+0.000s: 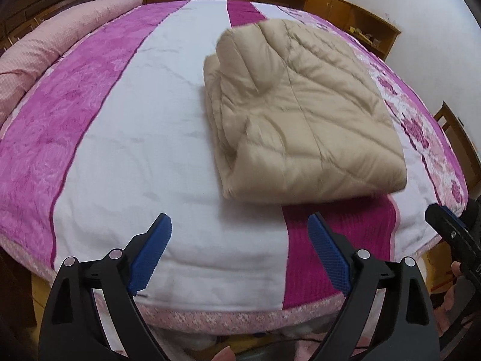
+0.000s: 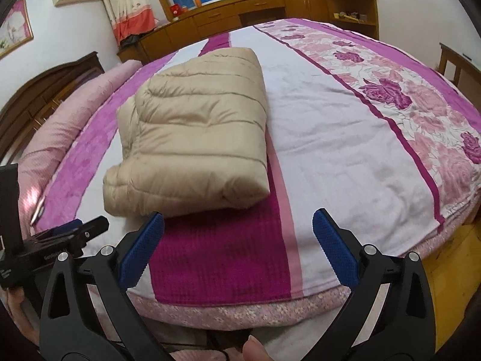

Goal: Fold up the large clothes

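Note:
A beige quilted puffer coat [image 1: 297,114] lies folded into a thick rectangle on the bed; in the right wrist view the coat [image 2: 192,132] sits left of centre. My left gripper [image 1: 239,219] hovers above the bed's near edge, short of the coat, open with nothing between its blue pads [image 1: 151,255]. My right gripper [image 2: 237,218] is likewise open and empty, just in front of the coat's near edge. The right gripper's tip [image 1: 451,231] shows at the right rim of the left wrist view, and the left gripper's tip [image 2: 72,231] at the left of the right wrist view.
The bed cover [image 1: 144,150] has white, pink and magenta stripes with a floral band [image 2: 405,105] on the right. A rolled pink quilt [image 1: 51,48] lies along the dark headboard [image 2: 45,90]. Wooden cabinets [image 2: 255,9] line the far wall. A fingertip [image 2: 255,350] shows at the bottom.

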